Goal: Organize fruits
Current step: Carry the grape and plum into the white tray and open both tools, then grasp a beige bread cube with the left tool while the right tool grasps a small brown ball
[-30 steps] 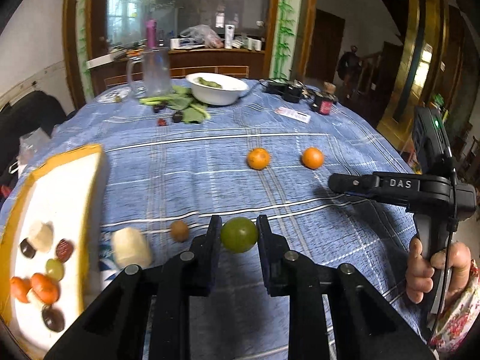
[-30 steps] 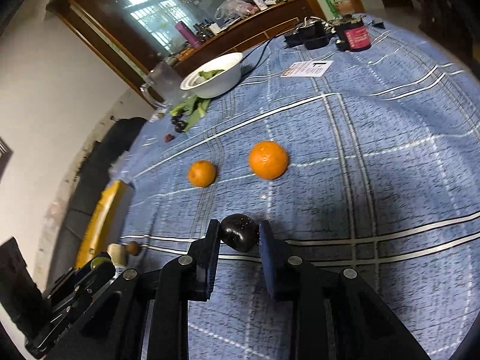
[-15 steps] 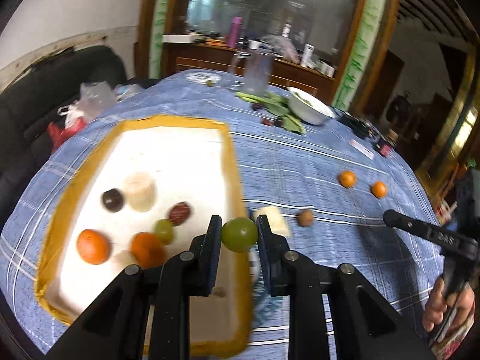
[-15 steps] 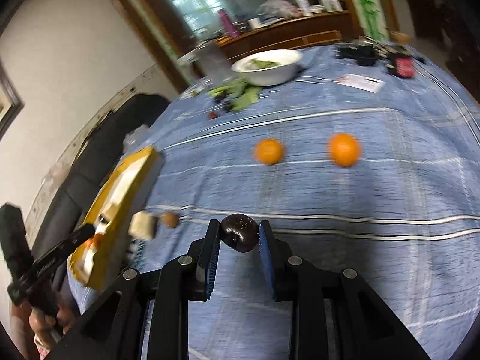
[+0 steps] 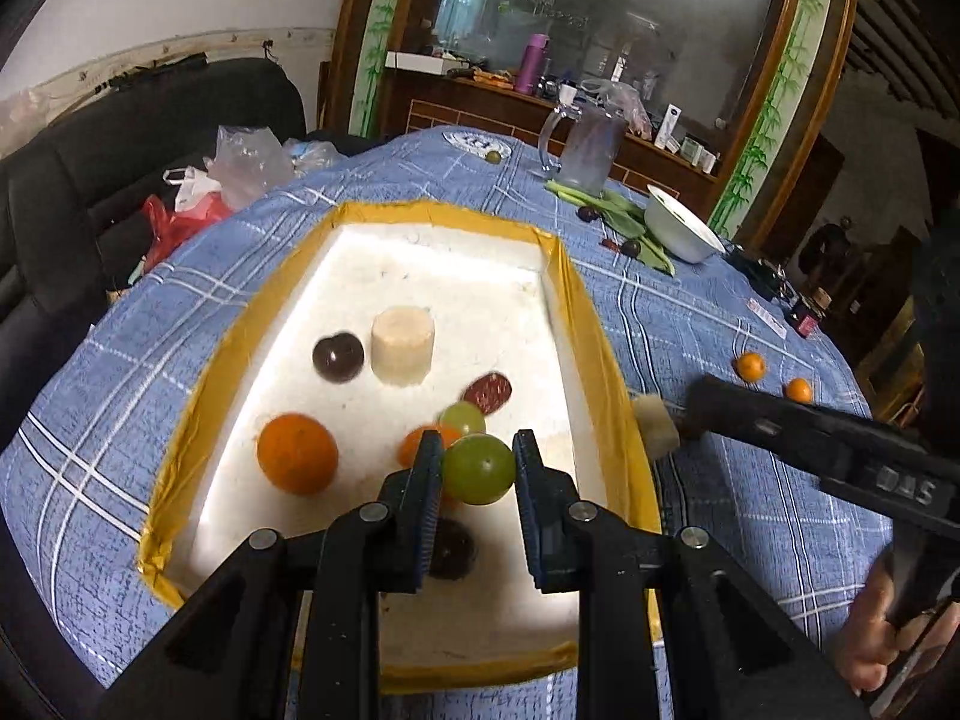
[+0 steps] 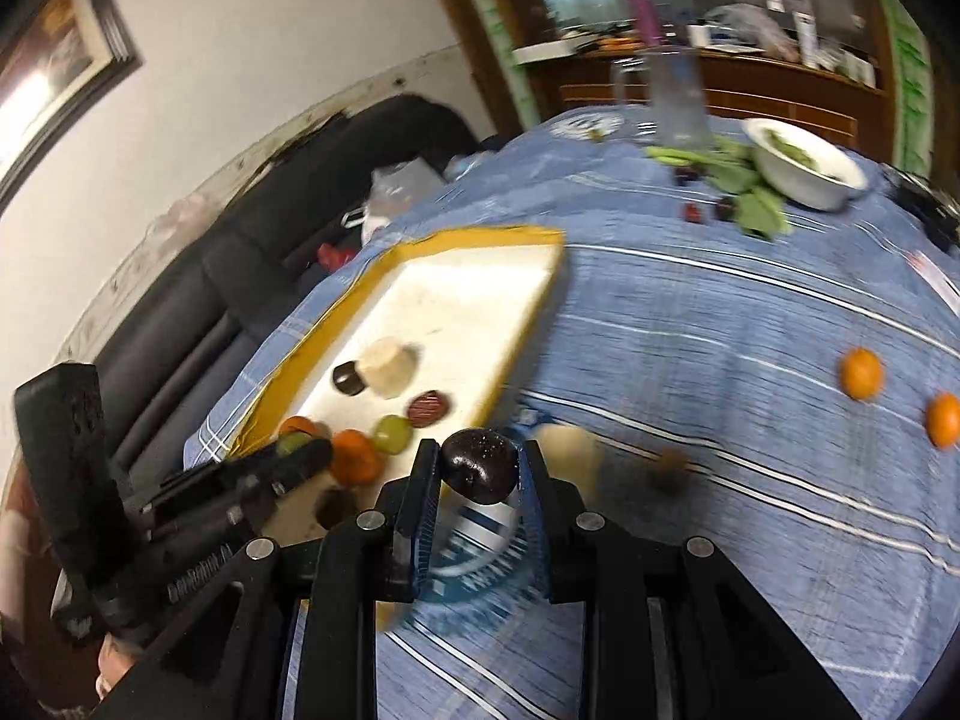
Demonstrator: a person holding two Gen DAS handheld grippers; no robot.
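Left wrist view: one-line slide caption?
Left hand-held gripper holds a green fruit above the yellow-rimmed tray of sorted fruit.

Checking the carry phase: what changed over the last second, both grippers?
Both swung toward the tray. The left gripper, shut on the green fruit, went from over the cloth to above the tray. The right gripper, shut on the dark fruit, reached the tray's corner. Grips unchanged; two oranges stayed on the cloth.
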